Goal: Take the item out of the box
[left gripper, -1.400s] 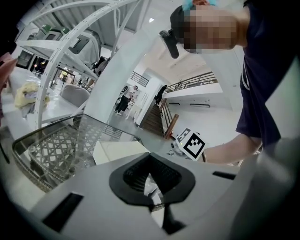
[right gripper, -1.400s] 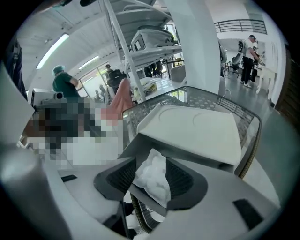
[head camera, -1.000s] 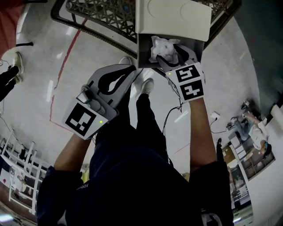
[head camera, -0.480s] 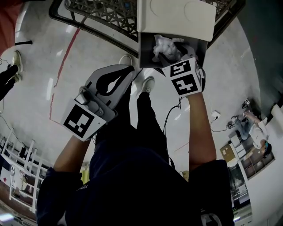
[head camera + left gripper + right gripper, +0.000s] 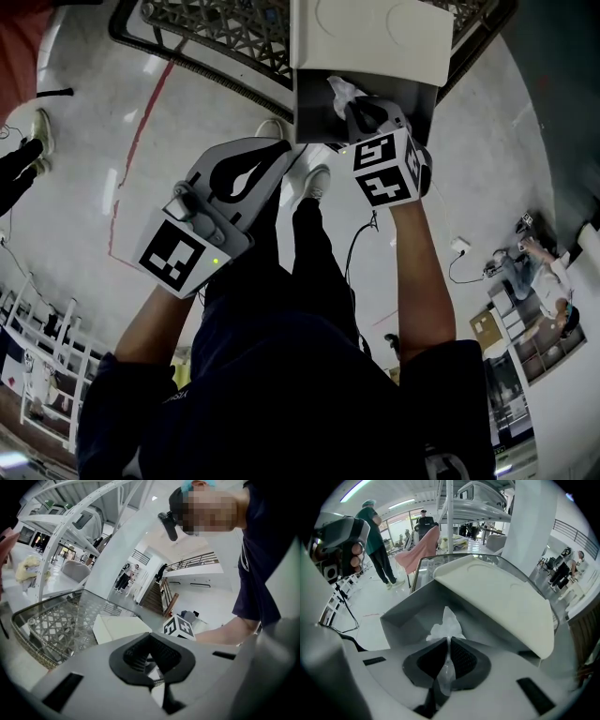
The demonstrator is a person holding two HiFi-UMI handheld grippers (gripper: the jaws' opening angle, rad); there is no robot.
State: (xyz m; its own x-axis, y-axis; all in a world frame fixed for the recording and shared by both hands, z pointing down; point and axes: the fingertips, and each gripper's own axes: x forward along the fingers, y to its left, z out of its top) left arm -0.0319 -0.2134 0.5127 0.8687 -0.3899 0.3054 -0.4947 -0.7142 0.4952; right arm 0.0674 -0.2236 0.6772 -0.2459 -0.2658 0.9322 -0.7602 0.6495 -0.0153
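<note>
An open grey box [image 5: 420, 101] with a raised cream lid [image 5: 370, 37] stands ahead of me. Inside it lies a crumpled white wrapped item [image 5: 338, 90]. My right gripper [image 5: 364, 114] reaches into the box, its jaws closing, with the item's thin white wrap [image 5: 447, 626] pinched between the pads [image 5: 462, 659]. The right gripper view shows the box wall [image 5: 405, 616] and lid [image 5: 497, 597] just beyond. My left gripper [image 5: 270, 152] hangs below and left of the box, shut with nothing in it [image 5: 151, 662].
A dark wire-mesh basket [image 5: 220, 33] stands behind and left of the box, also seen in the left gripper view [image 5: 49, 625]. A cable [image 5: 361, 246] runs on the pale floor beneath. A person in green [image 5: 375, 541] stands far off.
My right gripper went deeper into the box, then its jaws came together on the white item and drew back a little. The left gripper stayed put.
</note>
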